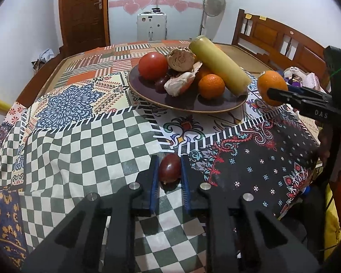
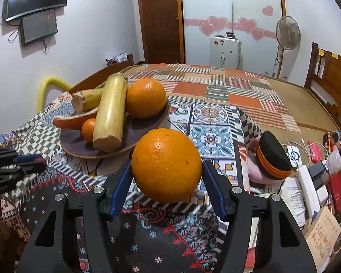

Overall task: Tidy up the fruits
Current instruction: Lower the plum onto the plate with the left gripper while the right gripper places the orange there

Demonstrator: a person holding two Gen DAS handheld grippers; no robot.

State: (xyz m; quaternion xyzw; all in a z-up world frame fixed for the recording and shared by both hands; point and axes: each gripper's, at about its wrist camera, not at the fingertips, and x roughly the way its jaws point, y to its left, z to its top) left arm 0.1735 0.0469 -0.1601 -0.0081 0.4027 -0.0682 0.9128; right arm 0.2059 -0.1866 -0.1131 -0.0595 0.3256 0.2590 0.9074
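Note:
My left gripper (image 1: 169, 169) is shut on a small dark red fruit (image 1: 169, 168), low over the patterned cloth. My right gripper (image 2: 166, 167) is shut on a large orange (image 2: 166, 165), held above the cloth just right of the brown plate (image 1: 186, 107); this orange also shows in the left wrist view (image 1: 271, 85). The plate (image 2: 145, 125) holds a red tomato (image 1: 152, 66), a small orange (image 1: 211, 86), a long yellow-green stalk (image 1: 218, 63), a brown round fruit (image 1: 180, 59), a peeled piece (image 1: 179, 83) and a dark grape-like fruit (image 1: 160, 84).
The patchwork cloth (image 1: 84, 136) covers a bed-like surface with a wooden headboard (image 1: 279, 38) at the right. A black and orange cap (image 2: 272, 157), cables, chargers and boxes (image 2: 311, 182) lie right of the cloth. A fan (image 2: 287, 33) and white appliance (image 2: 225, 52) stand at the back.

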